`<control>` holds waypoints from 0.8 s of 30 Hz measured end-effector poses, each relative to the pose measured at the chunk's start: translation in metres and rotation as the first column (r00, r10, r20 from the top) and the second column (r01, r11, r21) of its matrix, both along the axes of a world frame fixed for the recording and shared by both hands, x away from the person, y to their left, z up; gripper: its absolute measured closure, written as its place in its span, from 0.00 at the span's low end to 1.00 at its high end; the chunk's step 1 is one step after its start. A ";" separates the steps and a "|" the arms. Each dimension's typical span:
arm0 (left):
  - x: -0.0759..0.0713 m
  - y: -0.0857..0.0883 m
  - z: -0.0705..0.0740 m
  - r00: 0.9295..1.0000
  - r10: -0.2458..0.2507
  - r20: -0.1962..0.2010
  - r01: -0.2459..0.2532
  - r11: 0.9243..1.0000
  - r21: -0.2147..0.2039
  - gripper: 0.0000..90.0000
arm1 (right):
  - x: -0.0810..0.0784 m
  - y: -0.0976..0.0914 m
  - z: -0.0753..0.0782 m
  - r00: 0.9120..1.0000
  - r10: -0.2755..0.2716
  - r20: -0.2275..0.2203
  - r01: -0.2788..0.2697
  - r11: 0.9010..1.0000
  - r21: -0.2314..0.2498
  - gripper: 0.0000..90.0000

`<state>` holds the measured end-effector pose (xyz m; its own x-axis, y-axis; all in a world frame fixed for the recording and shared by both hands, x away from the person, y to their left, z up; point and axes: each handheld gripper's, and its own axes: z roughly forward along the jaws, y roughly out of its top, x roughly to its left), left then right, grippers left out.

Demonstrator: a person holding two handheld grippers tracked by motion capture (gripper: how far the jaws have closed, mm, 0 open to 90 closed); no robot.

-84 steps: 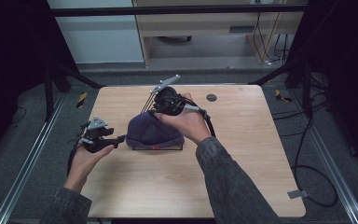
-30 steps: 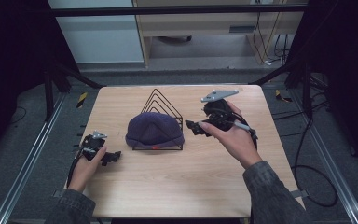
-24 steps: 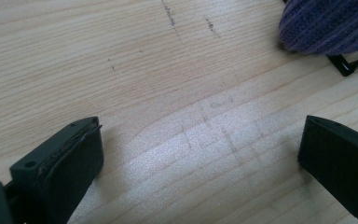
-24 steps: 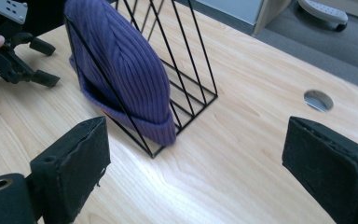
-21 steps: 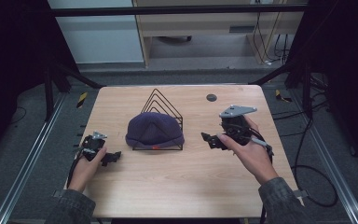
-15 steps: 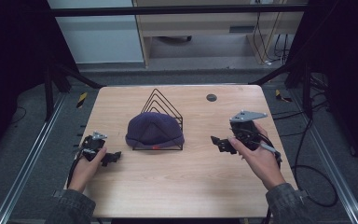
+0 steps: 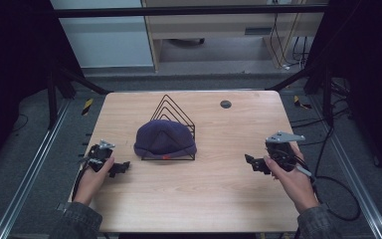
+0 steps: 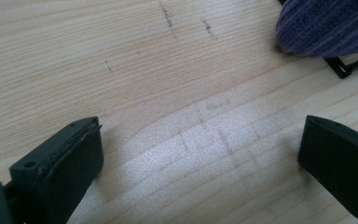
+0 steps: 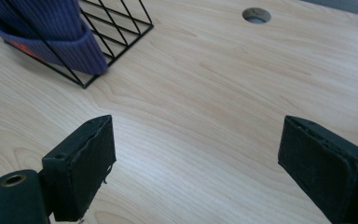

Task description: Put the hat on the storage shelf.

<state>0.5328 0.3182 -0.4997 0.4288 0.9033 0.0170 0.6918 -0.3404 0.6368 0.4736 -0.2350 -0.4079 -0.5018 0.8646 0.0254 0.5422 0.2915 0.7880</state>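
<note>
The left hand-held gripper (image 7: pixel 122 168) rests low on the surface (image 7: pixel 209 204) near its left edge, jaws spread wide with nothing between them; in the left gripper view only bare wood lies in the gap. It points toward the middle of the surface, and the knitted cap (image 7: pixel 165 140) lies just ahead of it and a little farther from the person, its ribbed brim (image 8: pixel 326 28) showing in that view's upper right corner, off to the side of the jaw line and not between the jaws.

The right hand-held gripper (image 7: pixel 251 163) sits near the right edge, jaws likewise apart and empty, aimed back toward the centre. From it the cap lies to the left and slightly away, well apart, with open wood between.

The cap is draped over the black wire rack (image 7: pixel 173 110), which stands at mid-surface; its brim hangs low along the rack's front bar, and the cap's long axis runs left to right, across the person's front. The rack's triangular loops rise behind it. Of the two, the left hand-held gripper looks the nearer, so a reach for the brim would likely be shorter from that side. A small round hole (image 7: pixel 225 104) sits beyond, toward the far right.
</note>
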 end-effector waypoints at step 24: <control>0.000 0.000 0.000 1.000 -0.003 0.002 0.003 1.000 0.000 0.00 | -0.007 -0.020 -0.094 0.984 -0.103 -0.146 0.101 0.995 -0.019 0.13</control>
<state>0.5324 0.3180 -0.4998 0.4310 0.9022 0.0179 0.6897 -0.3422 0.6382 0.4670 -0.2547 -0.5016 -0.4029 0.9116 0.0814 0.6786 0.2378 0.6949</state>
